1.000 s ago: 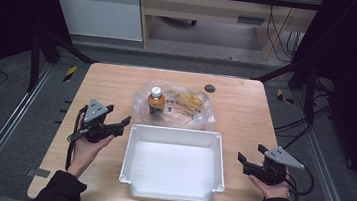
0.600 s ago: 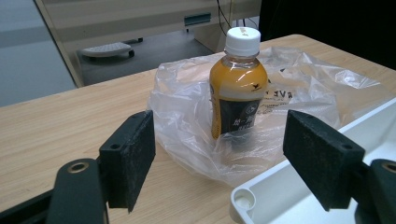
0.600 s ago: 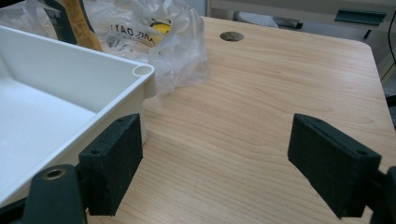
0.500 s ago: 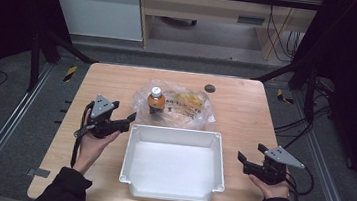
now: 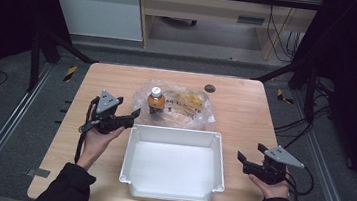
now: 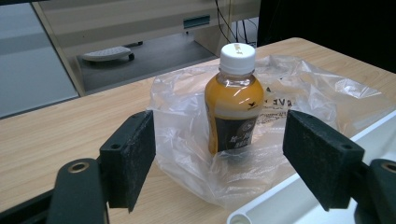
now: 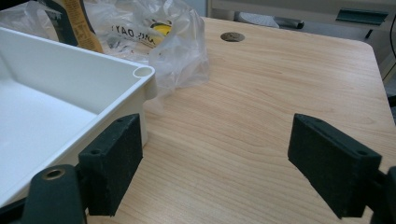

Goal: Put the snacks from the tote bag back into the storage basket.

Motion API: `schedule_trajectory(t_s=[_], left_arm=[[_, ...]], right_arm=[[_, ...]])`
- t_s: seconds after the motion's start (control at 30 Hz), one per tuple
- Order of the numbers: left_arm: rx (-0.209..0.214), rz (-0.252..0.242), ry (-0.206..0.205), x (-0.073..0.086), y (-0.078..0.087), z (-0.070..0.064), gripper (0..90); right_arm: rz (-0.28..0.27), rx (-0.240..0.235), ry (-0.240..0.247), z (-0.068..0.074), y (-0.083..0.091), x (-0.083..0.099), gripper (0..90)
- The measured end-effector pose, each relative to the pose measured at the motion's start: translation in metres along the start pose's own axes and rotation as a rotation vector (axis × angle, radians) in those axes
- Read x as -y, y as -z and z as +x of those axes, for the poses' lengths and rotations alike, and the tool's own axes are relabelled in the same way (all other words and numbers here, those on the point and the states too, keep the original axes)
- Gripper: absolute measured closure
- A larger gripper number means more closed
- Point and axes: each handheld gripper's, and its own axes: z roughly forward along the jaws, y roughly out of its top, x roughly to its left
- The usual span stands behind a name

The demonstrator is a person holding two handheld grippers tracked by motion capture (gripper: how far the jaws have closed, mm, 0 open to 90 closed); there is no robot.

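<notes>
**Left tool lined up on bottle, both tools spread and empty**

Left tool [image 5: 132, 117]: jaws spread wide, nothing pinched, nothing touched. It was held above the light wooden bench [image 5: 245, 112], just left of the far-left corner of the white rectangular plastic tray [image 5: 175, 136], jaws pointing toward the small clear plastic bottle of orange-yellow drink with a white cap and dark label [image 5: 156, 100]. In the left gripper view the bottle [image 6: 236, 100] stood upright between the two black pads but farther off, not yet inside them. It stood on or in the crumpled clear plastic bag [image 6: 308, 93], beyond the tray's far rim [image 6: 261, 207].

Right tool [image 5: 241, 160]: jaws likewise spread wide, empty. Held low over the bench just beside the tray's right wall [image 7: 116, 100], apart from it. Bag [image 7: 182, 42] and a round dark hole in the bench [image 7: 232, 36] lay ahead of it.

Bag [image 5: 193, 107] also held yellow contents, too blurred to identify.

Change since one second earlier: left tool had moved forward and inward, from beside the tray's left rim toward the bottle. Its spread looked unchanged. Right tool, bottle, bag and tray had kept their places.
</notes>
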Motion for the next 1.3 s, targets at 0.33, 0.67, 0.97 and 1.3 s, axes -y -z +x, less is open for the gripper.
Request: schedule_trajectory(t_s=[0.33,0.67,0.97,1.3], left_arm=[[0.001,-0.007,-0.005,-0.008,-0.010,-0.003,25.2],[0.002,-0.015,0.000,-0.012,-0.023,-0.006,25.2],[0.004,-0.020,0.007,-0.017,-0.035,-0.009,25.3],[0.008,-0.022,0.003,-0.023,-0.046,-0.012,25.4]], right_arm=[[-0.001,-0.001,-0.002,0.000,0.000,0.000,17.9],[-0.003,0.000,-0.002,-0.001,0.000,0.000,17.8],[-0.004,0.002,-0.004,-0.001,0.000,-0.001,17.8],[-0.004,0.005,-0.003,-0.001,0.000,-0.001,17.8]])
